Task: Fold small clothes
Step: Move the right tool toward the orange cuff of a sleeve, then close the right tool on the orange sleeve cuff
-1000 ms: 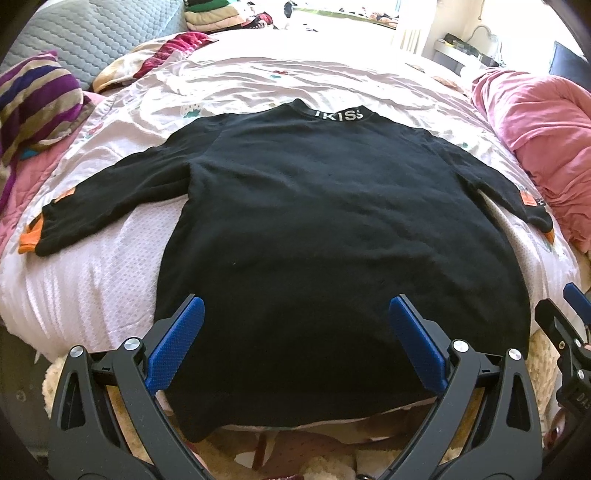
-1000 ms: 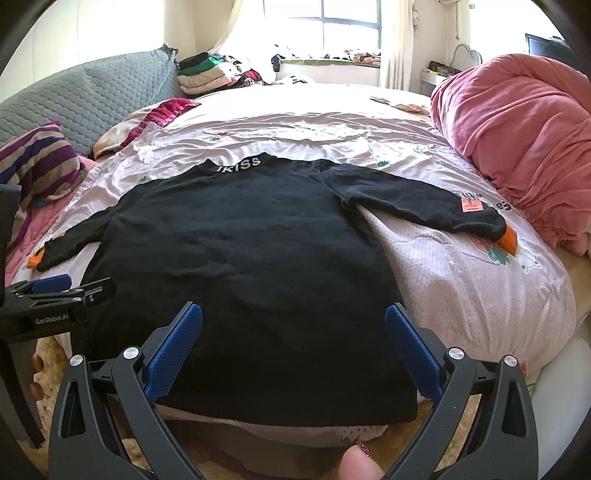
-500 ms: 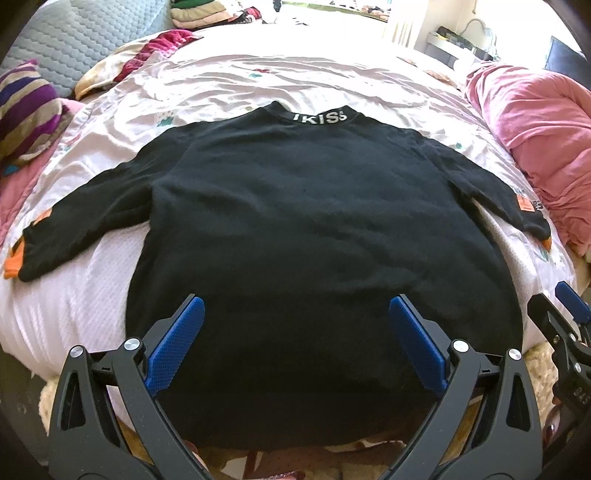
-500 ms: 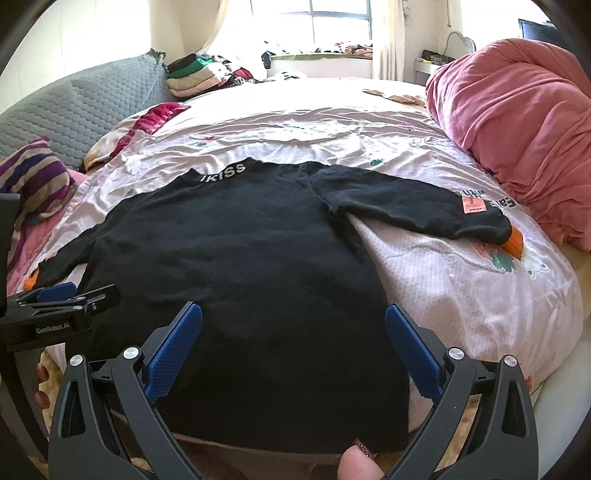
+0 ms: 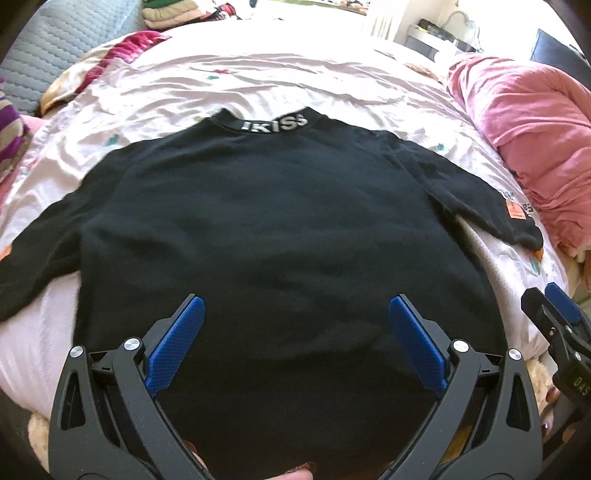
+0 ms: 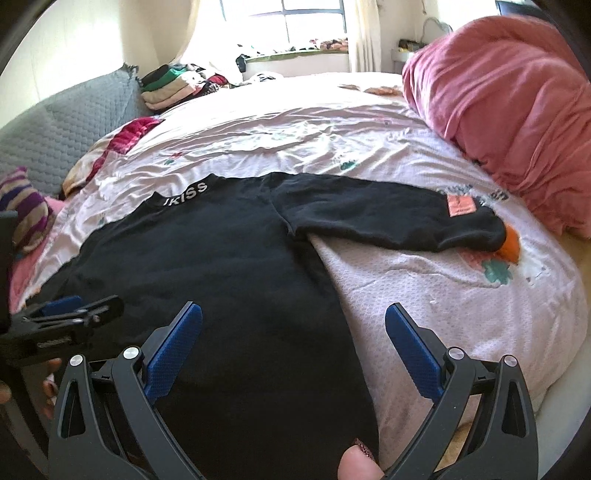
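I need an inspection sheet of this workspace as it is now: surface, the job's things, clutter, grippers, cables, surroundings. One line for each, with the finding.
Surface: bed under a pale pink sheet, wrinkled.
Job's things: black sweater spread flat, unfolded, collar away from the cameras, both sleeves out to the sides; orange tag on one sleeve.
Clutter: pink blanket bunched on the bed's right side; striped pillow at the left.
Grippers: left gripper open above the sweater's lower part; right gripper open over its right edge; neither holds cloth.
Cables: nothing seen.
Surroundings: folded clothes pile, grey headboard, window.
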{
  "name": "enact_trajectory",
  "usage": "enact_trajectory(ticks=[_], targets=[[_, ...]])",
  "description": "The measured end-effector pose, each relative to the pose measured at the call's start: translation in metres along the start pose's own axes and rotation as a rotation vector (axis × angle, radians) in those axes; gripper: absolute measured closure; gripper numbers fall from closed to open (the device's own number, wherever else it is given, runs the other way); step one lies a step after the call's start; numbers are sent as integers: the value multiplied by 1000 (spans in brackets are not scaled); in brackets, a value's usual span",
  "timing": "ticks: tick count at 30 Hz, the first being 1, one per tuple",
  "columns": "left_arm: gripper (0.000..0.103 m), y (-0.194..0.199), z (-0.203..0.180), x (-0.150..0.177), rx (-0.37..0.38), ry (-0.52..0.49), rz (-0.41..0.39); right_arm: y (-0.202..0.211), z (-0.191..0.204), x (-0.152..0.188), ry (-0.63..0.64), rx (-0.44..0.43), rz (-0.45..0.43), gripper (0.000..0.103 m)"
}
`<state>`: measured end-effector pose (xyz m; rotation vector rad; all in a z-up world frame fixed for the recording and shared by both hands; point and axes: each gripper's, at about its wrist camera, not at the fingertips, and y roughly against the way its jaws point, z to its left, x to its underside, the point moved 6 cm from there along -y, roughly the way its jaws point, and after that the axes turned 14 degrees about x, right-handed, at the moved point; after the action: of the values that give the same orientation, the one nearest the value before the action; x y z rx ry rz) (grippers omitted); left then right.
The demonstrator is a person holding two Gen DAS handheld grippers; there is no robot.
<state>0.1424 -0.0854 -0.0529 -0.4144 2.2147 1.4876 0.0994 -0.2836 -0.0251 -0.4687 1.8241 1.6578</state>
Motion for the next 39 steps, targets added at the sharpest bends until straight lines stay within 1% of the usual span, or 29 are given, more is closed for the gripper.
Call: enact_trajectory(ticks=[1, 2, 3, 4, 5, 6, 8, 11, 15, 18, 20, 25, 30, 34, 39], targets=[[9, -4, -2, -3, -5, -1, 1, -5, -3, -1, -12, -11, 12, 4], [9, -10, -4, -5, -3, 1, 20, -11, -8, -4, -27, -21, 26, 4], [9, -16, -7, -6, 23, -3, 26, -17, -15, -7, -46, -19, 32, 4], [9, -25, -8, -9, 35, 2, 38, -22, -20, -10, -57, -10, 37, 4], [9, -35, -9, -11, 40, 9, 67, -31, -29, -14, -66, 14, 49, 4], [9, -42, -10, -13, 55, 9, 79, -36, -35, -16, -73, 34, 60, 4], [9, -57, -14, -23, 44, -8, 80, -45, -48, -22, -102, 53, 65, 4], [9, -71, -22, -37, 35, -40, 78, -56, -69, -30, -152, 83, 74, 4], [9, -79, -29, -59, 36, -52, 53, -65, -96, -39, -212, 125, 68, 4], [9, -84, -32, -69, 33, -64, 55, -68, -111, -44, -248, 143, 66, 4], [9, -89, -36, -76, 18, -84, 57, -70, -119, -48, -262, 158, 64, 4], [9, -101, -49, -95, 24, -117, 55, -75, -145, -55, -321, 189, 56, 4], [9, -118, -61, -109, 47, -118, 69, -81, -173, -52, -424, 207, 90, 4], [9, -129, -67, -115, 50, -125, 80, -89, -195, -46, -496, 220, 120, 4], [9, -135, -72, -121, 58, -122, 86, -99, -210, -41, -580, 184, 143, 4]])
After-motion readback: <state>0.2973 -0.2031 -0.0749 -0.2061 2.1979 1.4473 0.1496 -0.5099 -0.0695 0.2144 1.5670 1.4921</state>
